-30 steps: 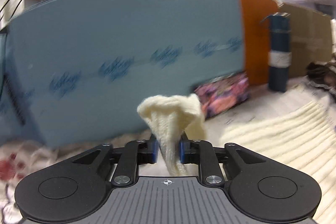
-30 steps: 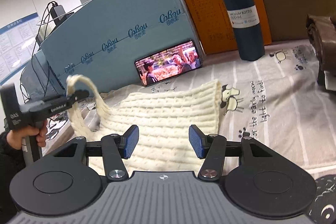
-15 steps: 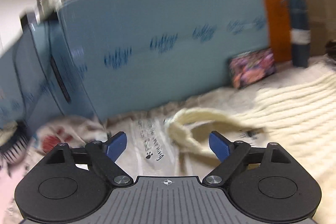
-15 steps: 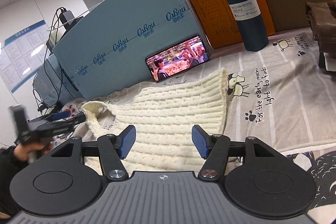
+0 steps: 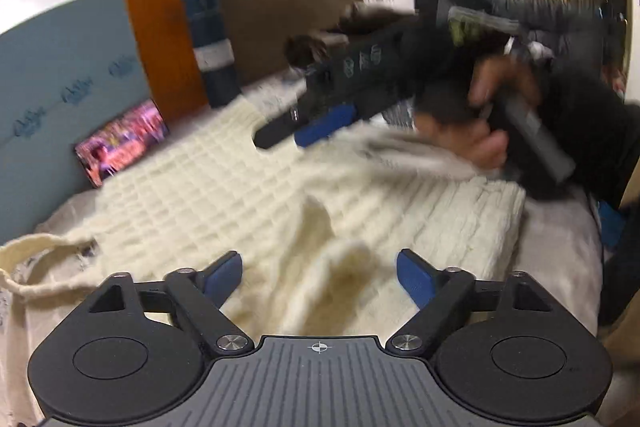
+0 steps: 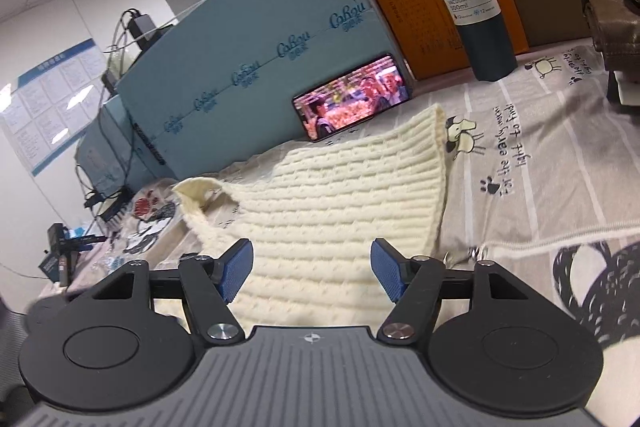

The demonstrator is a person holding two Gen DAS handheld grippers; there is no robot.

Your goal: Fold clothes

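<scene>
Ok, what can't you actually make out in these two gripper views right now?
- Left wrist view: the right hand-held gripper is motion-blurred, so its jaw opening is unclear there.
- Right wrist view: the near hem of the cream knit sweater is hidden behind the gripper body.
- Right wrist view: the brown item is cut off by the right edge.

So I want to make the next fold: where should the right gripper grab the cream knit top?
Probably the raised strap loop at the cream knit top's near-left corner. It stands up off the printed sheet, so the open right gripper could come in from its left and close across it.
</scene>
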